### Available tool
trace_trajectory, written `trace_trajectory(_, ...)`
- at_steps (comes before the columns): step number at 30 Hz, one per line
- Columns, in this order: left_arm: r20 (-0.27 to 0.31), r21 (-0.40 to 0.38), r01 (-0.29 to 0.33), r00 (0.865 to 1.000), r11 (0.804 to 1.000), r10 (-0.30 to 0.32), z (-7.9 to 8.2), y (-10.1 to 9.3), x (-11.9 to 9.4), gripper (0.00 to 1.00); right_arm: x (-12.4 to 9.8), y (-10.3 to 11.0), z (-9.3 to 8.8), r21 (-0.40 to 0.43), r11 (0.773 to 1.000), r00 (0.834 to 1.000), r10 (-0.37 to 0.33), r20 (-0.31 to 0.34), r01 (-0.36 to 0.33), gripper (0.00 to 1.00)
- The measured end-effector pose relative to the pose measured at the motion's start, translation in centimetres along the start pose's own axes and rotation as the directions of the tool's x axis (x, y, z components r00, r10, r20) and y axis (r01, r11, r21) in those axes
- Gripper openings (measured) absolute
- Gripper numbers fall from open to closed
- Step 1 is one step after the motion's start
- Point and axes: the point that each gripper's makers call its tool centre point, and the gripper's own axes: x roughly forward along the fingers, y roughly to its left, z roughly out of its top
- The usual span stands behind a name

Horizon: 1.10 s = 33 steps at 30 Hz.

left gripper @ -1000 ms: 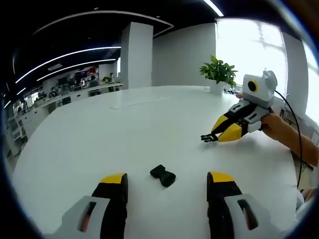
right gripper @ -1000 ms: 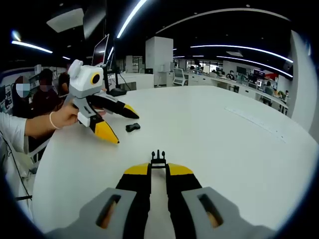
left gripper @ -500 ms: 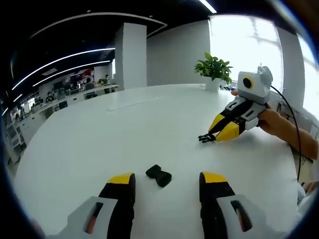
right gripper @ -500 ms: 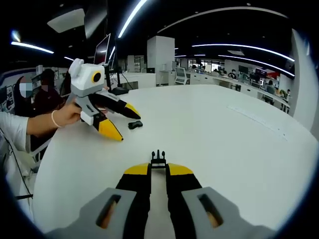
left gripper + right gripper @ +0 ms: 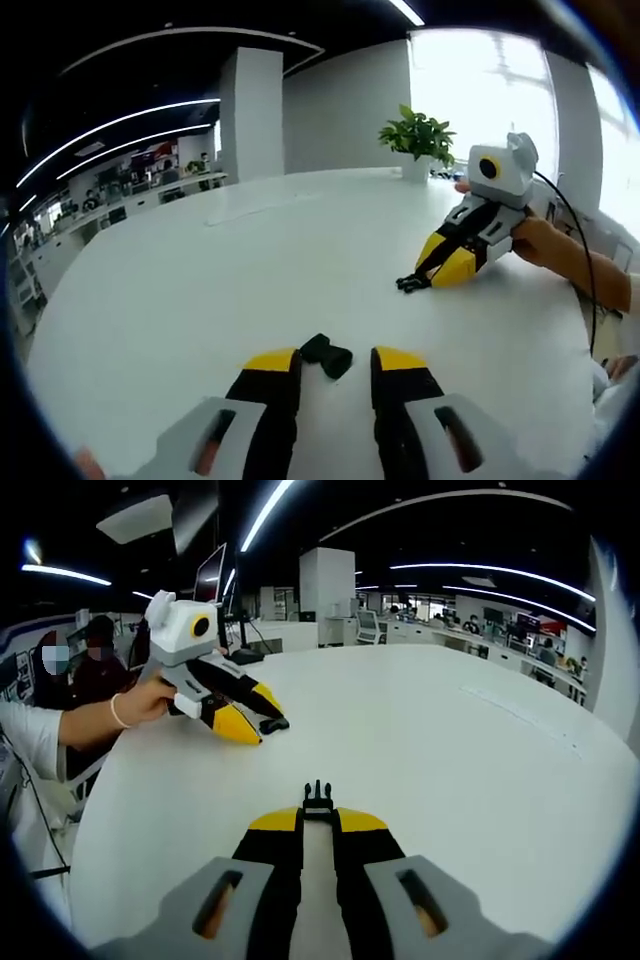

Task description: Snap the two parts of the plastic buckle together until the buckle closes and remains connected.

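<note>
Table [image 5: 200,280]: 1, white, round-edged, carries all items. Plant [image 5: 418,135]: 1, at far edge beyond R gripper.

L gripper [image 5: 335,362]: jaws part-closed, narrow gap, nothing clamped. In R view it sits upper left [image 5: 268,716], a hand [image 5: 150,702] on it, tips down at socket.

R gripper [image 5: 317,820]: jaws pinched together on prong part [image 5: 317,798]; part sticks out past tips, long axis along jaws, prongs pointing away from tool. In L view, R gripper [image 5: 428,274] lies ahead-right, prongs [image 5: 409,283] aimed left toward L tool.

Socket [image 5: 327,354]: just ahead of L tips, between them, flat on table, long axis slanting across jaw line; whether it touches the jaws cannot be told.

Buckle parts: 2, apart, unjoined.
</note>
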Motion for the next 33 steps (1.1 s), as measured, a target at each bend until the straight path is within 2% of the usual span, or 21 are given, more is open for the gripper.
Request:
trace_trajectory(5,-0.004,0.013,0.004,1.0,1.0,-0.004,0.0,-0.1,-0.3,0.21,-0.1,0.5,-0.1,-0.003,1.0,1.0,0.007,0.0,-0.007,0.11)
trace_trajectory(16,-0.005,0.031,0.026,1.0,0.999,-0.026,0.1,-0.3,-0.5,0.2,-0.1,1.1,-0.1,-0.004,1.0,1.0,0.025,0.002,-0.025,0.11)
trace_trajectory(23,-0.02,0.072,0.064,0.998,0.995,-0.062,0.0,-0.8,-0.7,0.2,-0.1,1.9,-0.1,-0.005,0.998,0.998,0.058,0.009,-0.058,0.11)
trace_trajectory(33,-0.029,0.1,0.125,0.992,0.987,-0.122,-0.1,-1.3,-1.1,0.2,-0.5,2.2,-0.2,-0.02,0.998,0.998,0.067,0.003,-0.067,0.11)
